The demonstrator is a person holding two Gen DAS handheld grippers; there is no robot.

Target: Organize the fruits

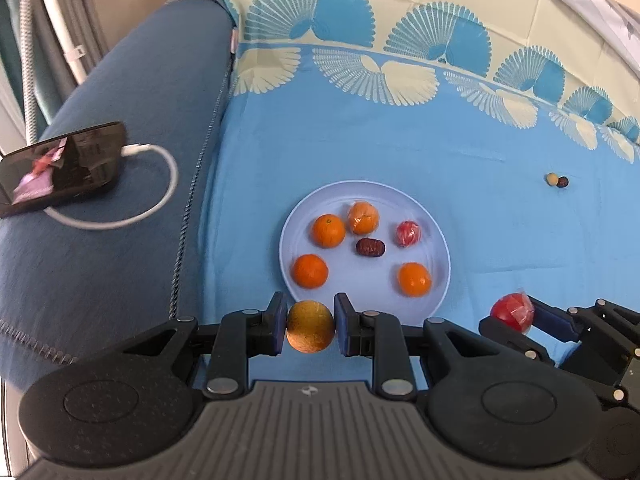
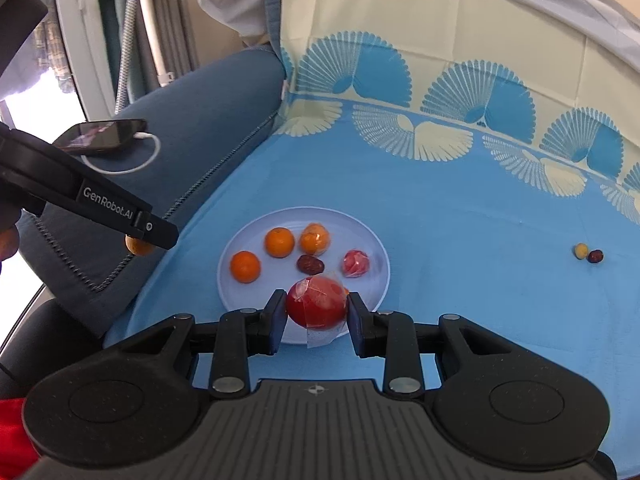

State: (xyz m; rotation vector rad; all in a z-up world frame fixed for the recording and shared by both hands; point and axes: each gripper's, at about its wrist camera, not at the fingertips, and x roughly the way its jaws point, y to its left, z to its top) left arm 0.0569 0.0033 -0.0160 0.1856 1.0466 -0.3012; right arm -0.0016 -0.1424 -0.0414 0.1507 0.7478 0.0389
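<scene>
Clamped in left gripper (image 1: 311, 325) jaws: dull orange round fruit (image 1: 311, 326), just short of pale round plate (image 1: 442, 268) rim. Right gripper (image 2: 317, 309) jaws pinch plastic-wrapped red fruit (image 2: 317, 307) over near rim.

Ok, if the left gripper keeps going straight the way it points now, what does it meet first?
Probably the near rim of the white plate. The left gripper, shut on a yellowish orange, aims just past that edge, with an orange beyond. Depth is hard to judge.
</scene>
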